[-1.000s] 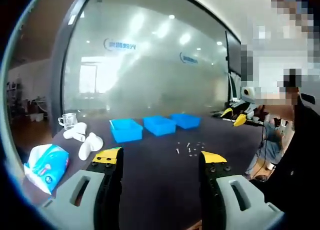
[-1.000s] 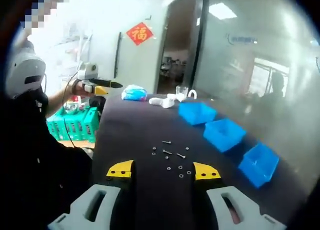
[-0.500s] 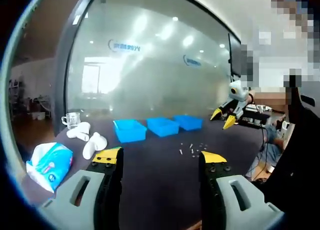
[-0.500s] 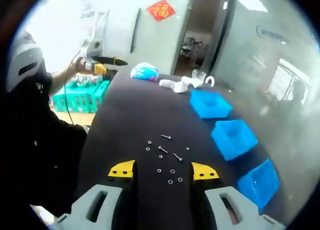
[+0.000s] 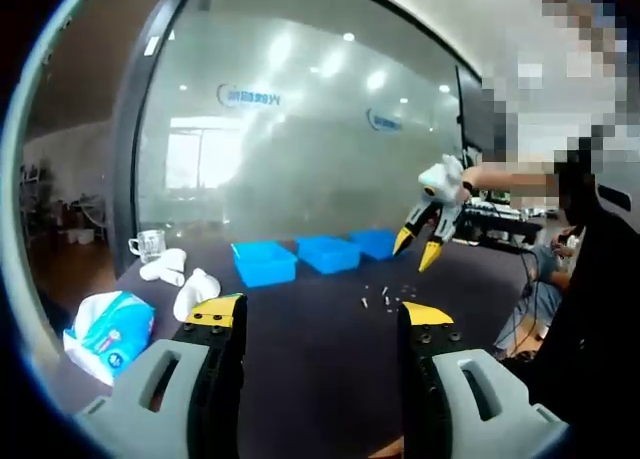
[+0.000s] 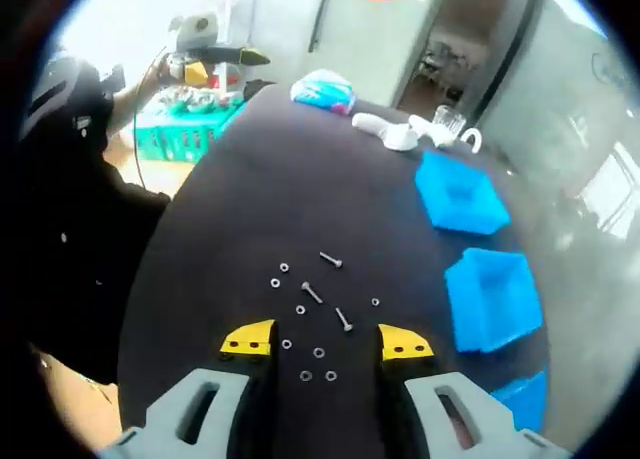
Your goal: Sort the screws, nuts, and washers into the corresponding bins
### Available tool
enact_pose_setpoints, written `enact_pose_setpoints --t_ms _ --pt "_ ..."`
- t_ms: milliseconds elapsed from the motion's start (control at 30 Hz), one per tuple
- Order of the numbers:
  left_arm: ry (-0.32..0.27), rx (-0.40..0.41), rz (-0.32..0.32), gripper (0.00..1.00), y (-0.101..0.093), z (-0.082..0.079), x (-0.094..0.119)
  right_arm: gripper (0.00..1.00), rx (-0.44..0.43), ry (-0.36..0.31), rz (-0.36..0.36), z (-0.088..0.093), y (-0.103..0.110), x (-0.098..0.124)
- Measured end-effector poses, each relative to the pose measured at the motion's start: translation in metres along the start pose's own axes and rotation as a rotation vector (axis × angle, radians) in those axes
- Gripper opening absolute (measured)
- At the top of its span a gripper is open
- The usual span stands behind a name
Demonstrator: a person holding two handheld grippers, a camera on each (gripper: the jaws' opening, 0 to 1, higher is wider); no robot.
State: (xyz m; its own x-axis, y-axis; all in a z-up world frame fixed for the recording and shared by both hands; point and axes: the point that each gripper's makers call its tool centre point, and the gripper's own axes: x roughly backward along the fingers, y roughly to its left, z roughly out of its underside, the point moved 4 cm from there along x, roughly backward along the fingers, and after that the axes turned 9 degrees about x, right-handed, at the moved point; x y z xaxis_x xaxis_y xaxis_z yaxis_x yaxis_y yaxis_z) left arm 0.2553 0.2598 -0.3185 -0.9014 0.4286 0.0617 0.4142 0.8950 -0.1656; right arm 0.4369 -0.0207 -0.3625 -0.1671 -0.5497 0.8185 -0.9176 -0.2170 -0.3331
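Several small screws, nuts and washers (image 6: 311,312) lie scattered on the dark table, just ahead of my right gripper (image 6: 325,340), which hangs open above them. Three blue bins stand in a row: one (image 6: 458,192), a second (image 6: 492,297) and a third (image 6: 518,393). In the left gripper view the same bins (image 5: 321,254) and hardware (image 5: 387,296) sit farther off. My left gripper (image 5: 321,312) is open and holds nothing. The right gripper (image 5: 420,243) appears there too, in a hand above the hardware, jaws apart.
A tissue pack (image 5: 108,323), white rolled cloths (image 5: 196,289) and a glass cup (image 5: 148,245) lie at the table's left end. A glass wall stands behind the table. A green crate (image 6: 178,124) sits beside the table, near a person in dark clothes (image 6: 70,209).
The right gripper has risen and tipped down over the hardware, coming in above the table in the left gripper view. The left gripper has barely moved.
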Motion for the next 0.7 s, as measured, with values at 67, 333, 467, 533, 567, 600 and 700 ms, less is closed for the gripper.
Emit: enact_pose_setpoints --t_ms 67,333,467,533,567,600,700 --pt "0.000 -0.001 -0.003 0.60 0.000 -0.001 0.001 0.33 0.024 0.021 -0.014 0.000 -0.003 -0.006" --pt "0.007 0.001 -0.016 0.60 -0.001 0.001 0.000 0.28 0.129 0.111 -0.097 0.001 -0.007 -0.026" --pt "0.020 -0.005 -0.002 0.61 -0.006 0.003 -0.001 0.27 0.154 0.137 -0.132 0.001 -0.006 -0.037" --pt "0.030 -0.007 0.007 0.61 -0.009 0.006 -0.002 0.25 0.194 0.167 -0.145 0.003 -0.004 -0.042" --pt "0.035 -0.006 0.011 0.61 -0.010 0.007 -0.003 0.24 0.214 0.180 -0.152 0.004 -0.003 -0.045" --pt "0.040 -0.007 0.014 0.61 -0.011 0.008 -0.003 0.23 0.214 0.186 -0.155 0.005 -0.003 -0.048" --pt "0.047 -0.008 0.023 0.61 -0.014 0.009 -0.004 0.21 0.228 0.203 -0.172 0.006 -0.002 -0.053"
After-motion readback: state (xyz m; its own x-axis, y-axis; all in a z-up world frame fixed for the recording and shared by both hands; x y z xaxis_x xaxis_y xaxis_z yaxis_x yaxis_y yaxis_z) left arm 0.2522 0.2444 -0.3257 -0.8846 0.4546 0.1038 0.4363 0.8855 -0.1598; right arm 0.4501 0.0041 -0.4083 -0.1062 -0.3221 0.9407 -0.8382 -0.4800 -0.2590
